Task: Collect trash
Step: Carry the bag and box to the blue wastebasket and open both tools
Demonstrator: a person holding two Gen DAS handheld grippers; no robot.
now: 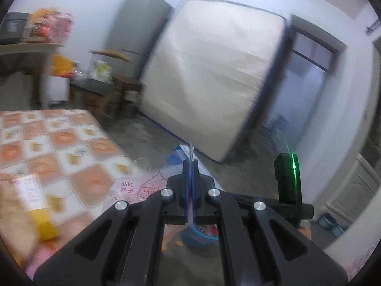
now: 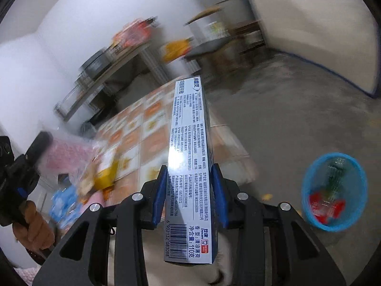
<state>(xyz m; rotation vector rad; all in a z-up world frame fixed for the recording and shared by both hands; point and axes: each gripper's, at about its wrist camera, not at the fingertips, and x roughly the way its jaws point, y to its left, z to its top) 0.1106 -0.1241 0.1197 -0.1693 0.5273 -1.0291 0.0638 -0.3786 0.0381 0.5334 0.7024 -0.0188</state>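
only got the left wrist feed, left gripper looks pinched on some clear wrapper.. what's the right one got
Observer: The right gripper is shut on a long toothpaste box, held near its barcode end.
Operator: i barely see a blue thing under my fingers, is that the bin
Observer: Yes, a blue basket on the concrete floor, off the table's edge.
Operator: anything in it yet
Observer: Yes, a red wrapper and something dark green, too blurred to name.
Operator: table still got stuff on it?
Observer: Yes, a yellow packet lies on the checked tablecloth.
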